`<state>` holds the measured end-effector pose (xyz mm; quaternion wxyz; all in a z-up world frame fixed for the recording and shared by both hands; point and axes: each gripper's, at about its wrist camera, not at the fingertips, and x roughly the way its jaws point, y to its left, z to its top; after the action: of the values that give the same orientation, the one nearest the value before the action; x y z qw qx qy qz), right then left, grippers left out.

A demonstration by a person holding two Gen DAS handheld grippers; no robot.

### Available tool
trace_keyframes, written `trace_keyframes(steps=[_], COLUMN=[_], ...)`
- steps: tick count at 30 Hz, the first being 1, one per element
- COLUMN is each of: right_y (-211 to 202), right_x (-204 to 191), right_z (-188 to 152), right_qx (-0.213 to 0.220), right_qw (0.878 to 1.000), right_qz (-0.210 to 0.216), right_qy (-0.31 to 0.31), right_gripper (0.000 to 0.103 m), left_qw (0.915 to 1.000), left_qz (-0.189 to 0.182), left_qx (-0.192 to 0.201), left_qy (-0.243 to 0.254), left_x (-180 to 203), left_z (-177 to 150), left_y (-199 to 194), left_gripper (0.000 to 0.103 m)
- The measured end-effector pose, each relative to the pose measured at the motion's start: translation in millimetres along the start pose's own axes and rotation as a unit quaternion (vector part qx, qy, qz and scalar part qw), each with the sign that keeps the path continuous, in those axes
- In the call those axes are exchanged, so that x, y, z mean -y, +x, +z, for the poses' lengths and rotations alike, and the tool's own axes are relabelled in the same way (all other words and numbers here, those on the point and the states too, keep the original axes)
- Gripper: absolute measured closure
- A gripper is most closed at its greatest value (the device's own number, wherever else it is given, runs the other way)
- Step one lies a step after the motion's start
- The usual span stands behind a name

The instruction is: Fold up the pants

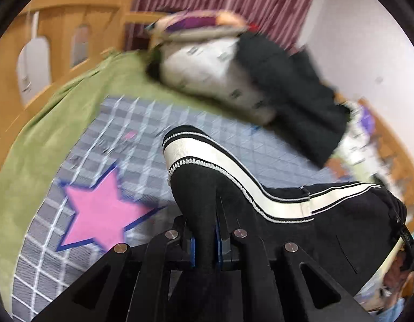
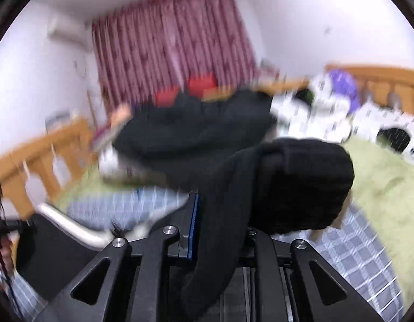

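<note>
The pants [image 1: 287, 230] are black with a white side stripe [image 1: 220, 161]. In the left wrist view my left gripper [image 1: 205, 230] is shut on a fold of the black cloth, which stands up between its blue pads and drapes off to the right above the bed. In the blurred right wrist view my right gripper [image 2: 220, 214] is shut on a thick bunch of the same black pants [image 2: 301, 182]. The cloth hangs down over the jaws and hides the right finger. Both ends of the pants are lifted off the blanket.
A grey checked blanket [image 1: 142, 139] with a pink star [image 1: 99, 209] lies over a green sheet [image 1: 46, 134]. A pale pillow [image 1: 207, 67] and a dark garment [image 1: 293, 86] are piled at the far side. A wooden bed rail [image 1: 59, 26] and a striped curtain [image 1: 220, 0] stand behind.
</note>
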<state>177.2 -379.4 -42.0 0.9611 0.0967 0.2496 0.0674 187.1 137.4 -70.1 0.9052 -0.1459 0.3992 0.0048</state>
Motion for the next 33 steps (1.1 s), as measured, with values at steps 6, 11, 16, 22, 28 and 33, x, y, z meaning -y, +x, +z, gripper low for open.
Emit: trace_keyframes(steps=[6,11,16,22,28,33], right_y=[63.3,20.6,19.3,55.5,88.9,65.0], right_x=[29.9,61.7,86.8,114.9,109.3,87.1], right_z=[-81.5,-75.6,-74.6,-91.2,-79.1,-62.8], right_qx=[-0.169,-0.144,-0.147,-0.154,-0.168,-0.063], right_qw=[0.984,0.984,0.975,0.945,0.949,0.986], right_qz=[-0.024,0.022,0.04,0.077,0.023,-0.042], right_qy=[0.052,0.104,0.164,0.279,0.266,0.146], right_gripper=[0.077,0.048,0.041,0.032,0.017,0.051], left_qw=[0.9873,0.9822,0.9865,0.9915,0.9916,0.9914], left_qz=[0.057,0.011,0.035,0.074,0.066,0.06], left_qx=[-0.117,-0.072,-0.078,-0.076,-0.077,-0.076], left_qy=[-0.091,-0.173,-0.14,-0.075,-0.081,-0.089], left_x=[-57.2,-79.3,-62.2,-32.9,-36.5,-36.8], left_z=[-29.7,-26.2,-35.1,-42.9,-41.3,-42.2], left_y=[79.6,68.9,72.7,74.7,73.8,73.6], left_gripper=[0.083,0.035,0.035,0.032,0.032,0.032])
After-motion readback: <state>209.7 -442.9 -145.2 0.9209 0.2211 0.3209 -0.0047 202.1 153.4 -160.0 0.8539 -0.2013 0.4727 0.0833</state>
